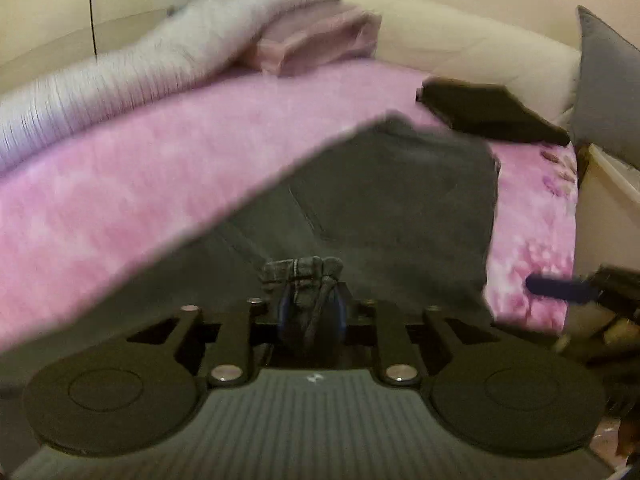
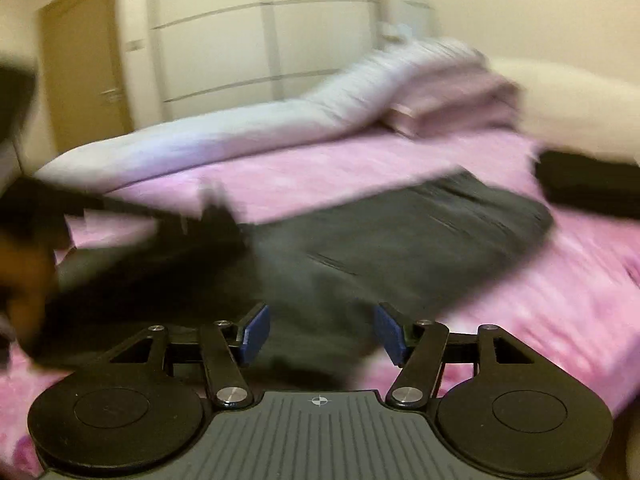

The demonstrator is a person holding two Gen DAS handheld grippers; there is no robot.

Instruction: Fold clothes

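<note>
Dark grey jeans (image 1: pixel 384 200) lie stretched across the pink bedspread (image 1: pixel 160 168). My left gripper (image 1: pixel 310 300) is shut on a bunched hem of the jeans and holds it up. In the right wrist view the jeans (image 2: pixel 400 240) spread away from me, and my right gripper (image 2: pixel 322 332) is open with its blue pads (image 2: pixel 256 332) on either side of the near edge of the cloth. The left gripper (image 2: pixel 216 216) shows blurred at the left of that view. The right gripper's finger (image 1: pixel 560 288) shows at the right edge of the left view.
A folded dark garment (image 1: pixel 488 114) lies at the far right of the bed, near a grey pillow (image 1: pixel 608 88). A rolled pale duvet (image 1: pixel 160 64) and folded pink bedding (image 1: pixel 320 40) lie along the far side. A wardrobe (image 2: pixel 260 40) and a door (image 2: pixel 84 60) stand behind.
</note>
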